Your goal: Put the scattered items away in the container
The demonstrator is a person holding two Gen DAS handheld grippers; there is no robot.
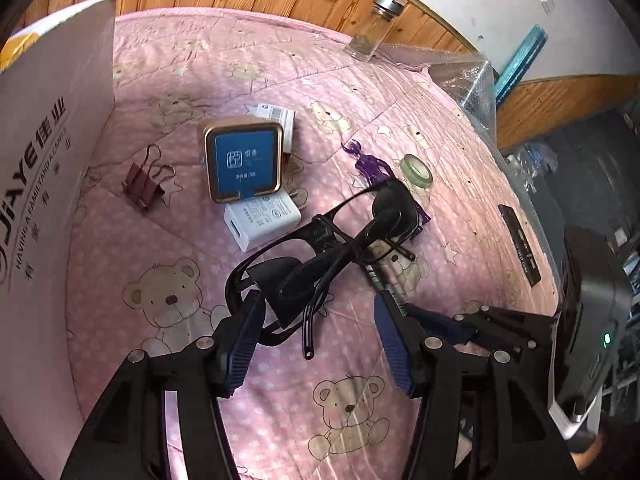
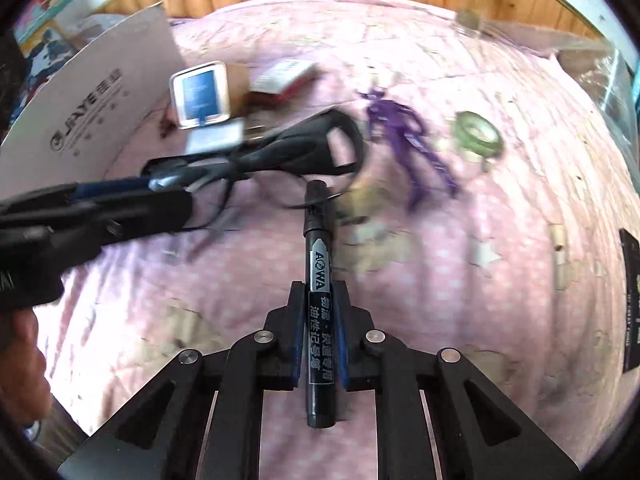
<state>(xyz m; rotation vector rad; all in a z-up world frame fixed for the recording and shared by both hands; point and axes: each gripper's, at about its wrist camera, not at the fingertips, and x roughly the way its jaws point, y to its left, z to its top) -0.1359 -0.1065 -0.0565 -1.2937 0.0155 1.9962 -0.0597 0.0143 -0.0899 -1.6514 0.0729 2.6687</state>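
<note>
Black glasses (image 1: 320, 248) lie folded on the pink bear-print quilt (image 1: 168, 368). My left gripper (image 1: 316, 336) is open just before them, one temple tip between its fingers and the left pad (image 1: 240, 340) against a lens. My right gripper (image 2: 318, 292) is shut on a black marker pen (image 2: 318, 264), which points at the glasses (image 2: 288, 148); the pen (image 1: 386, 284) also shows in the left wrist view. A white cardboard box (image 1: 52, 160) stands at the left, with only its outer wall (image 2: 100, 92) visible.
On the quilt lie a binder clip (image 1: 144, 184), a gold-rimmed blue tin (image 1: 242, 160), a white charger (image 1: 262, 220), a purple figure (image 1: 372, 164) and a tape roll (image 1: 418, 170). A glass jar (image 1: 374, 28) and bubble wrap (image 1: 464, 76) sit far right; a black strip (image 1: 520, 244) lies near the bed edge.
</note>
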